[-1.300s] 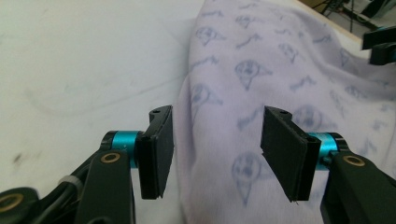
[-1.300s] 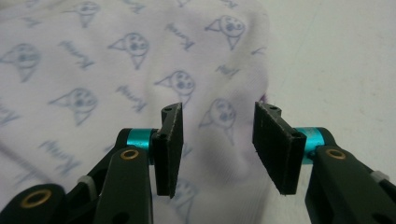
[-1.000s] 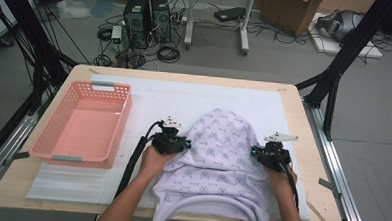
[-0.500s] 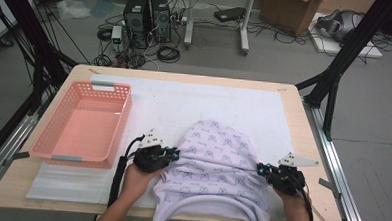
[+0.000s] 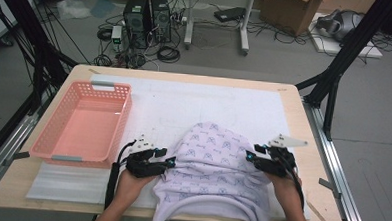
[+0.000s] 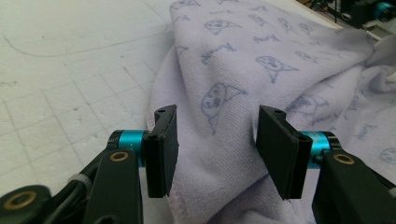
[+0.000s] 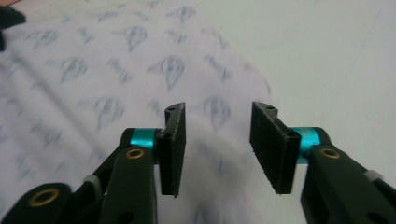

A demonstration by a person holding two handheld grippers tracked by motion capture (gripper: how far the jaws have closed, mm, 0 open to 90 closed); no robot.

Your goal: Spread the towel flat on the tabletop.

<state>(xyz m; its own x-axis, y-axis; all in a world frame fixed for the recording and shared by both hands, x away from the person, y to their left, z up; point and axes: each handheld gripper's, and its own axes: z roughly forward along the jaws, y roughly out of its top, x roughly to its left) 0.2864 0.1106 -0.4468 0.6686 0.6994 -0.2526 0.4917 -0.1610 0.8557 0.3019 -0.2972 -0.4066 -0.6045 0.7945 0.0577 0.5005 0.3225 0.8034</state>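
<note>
So the thing in hand was a pale lilac terry towel with a blue cartoon print, lying folded over on the white foam mat of the wooden worktop, its near end drooping over the front edge. Both claws had just been opening: the left claw stood apart with the towel's hem between the pads but not pinched, and the right claw gaped just over the cloth. I'd guess it was light, floppy and a bit grippy, nothing fragible. Best hold looked like the two side hems at the fold, pinching both layers. The pink plastic basket sat well off to the left.
</note>
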